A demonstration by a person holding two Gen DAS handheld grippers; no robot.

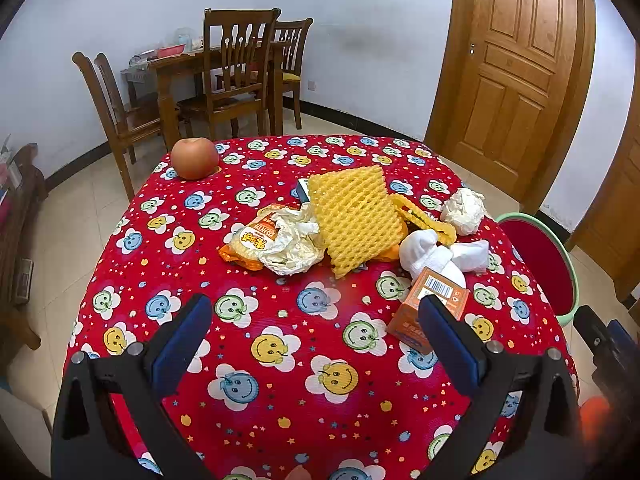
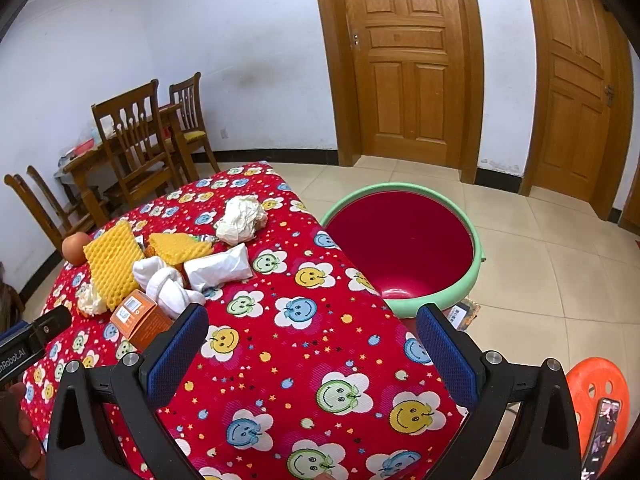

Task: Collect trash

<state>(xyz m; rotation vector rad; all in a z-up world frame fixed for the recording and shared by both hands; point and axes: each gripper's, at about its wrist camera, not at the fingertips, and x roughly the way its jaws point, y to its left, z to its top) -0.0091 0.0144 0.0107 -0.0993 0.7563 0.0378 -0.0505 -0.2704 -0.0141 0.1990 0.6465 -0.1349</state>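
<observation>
A pile of trash lies on the red smiley tablecloth (image 1: 280,344): yellow foam fruit net (image 1: 356,220), orange snack wrapper (image 1: 252,240), crumpled paper (image 1: 464,210), white tissue wads (image 1: 436,256) and a small orange box (image 1: 430,308). The pile also shows in the right wrist view: foam net (image 2: 112,264), white wads (image 2: 172,284), orange box (image 2: 138,318), crumpled paper (image 2: 242,220). A red bin with a green rim (image 2: 404,248) stands on the floor beside the table. My left gripper (image 1: 316,344) is open and empty, short of the pile. My right gripper (image 2: 312,354) is open and empty over the table's near corner.
An apple (image 1: 195,158) sits at the table's far left corner. Wooden chairs and a dining table (image 1: 224,80) stand behind. Two wooden doors (image 2: 408,60) are on the far wall. An orange stool (image 2: 596,388) with a phone on it stands at the right.
</observation>
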